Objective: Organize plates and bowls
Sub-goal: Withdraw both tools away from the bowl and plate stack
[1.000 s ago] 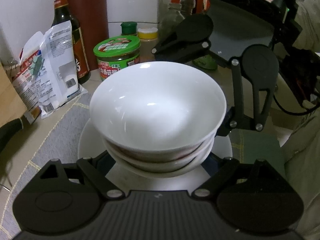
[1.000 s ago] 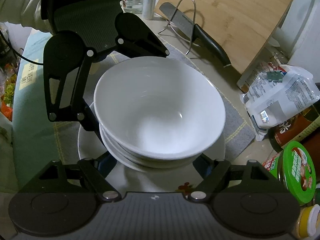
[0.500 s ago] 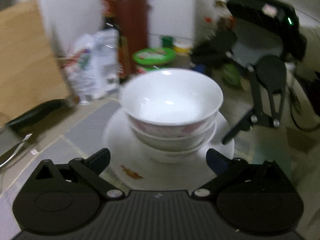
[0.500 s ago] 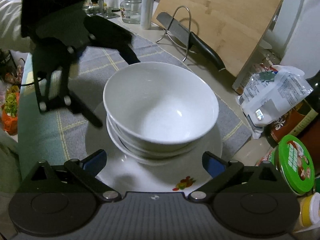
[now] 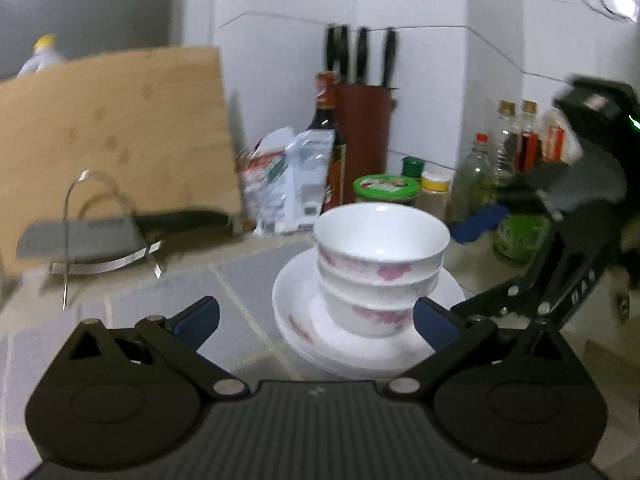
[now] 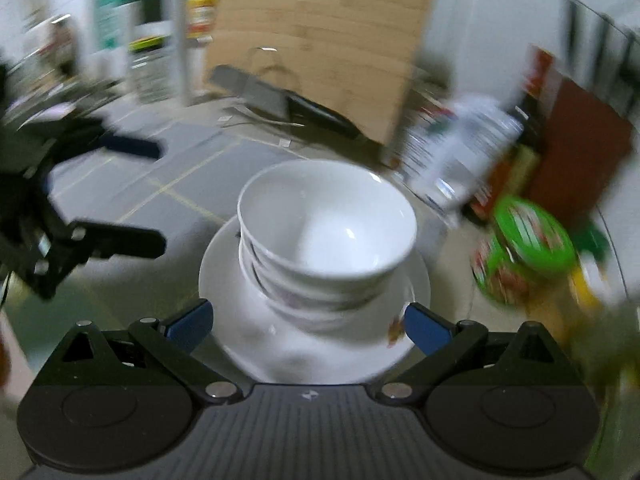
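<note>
Stack of white bowls (image 5: 380, 264) nested on white plates (image 5: 296, 304), resting on a grey mat (image 5: 256, 276) on the kitchen counter. Left gripper (image 5: 316, 320) and right gripper (image 6: 308, 324) both spread wide, empty, clear of the stack. Behind: cutting board (image 5: 112, 136), cleaver (image 5: 76, 240), knife block (image 5: 362, 140), green-lidded jar (image 5: 386, 190)

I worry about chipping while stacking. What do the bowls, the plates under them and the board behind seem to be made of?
Bowls: likely glazed ceramic or porcelain, given the glossy white surface with sharp highlights and pink printed pattern; hard melamine cannot be ruled out.
Plates: the same glossy white look with a small printed motif, probably glazed ceramic.
Board: wood or bamboo, matte tan with visible grain.
</note>
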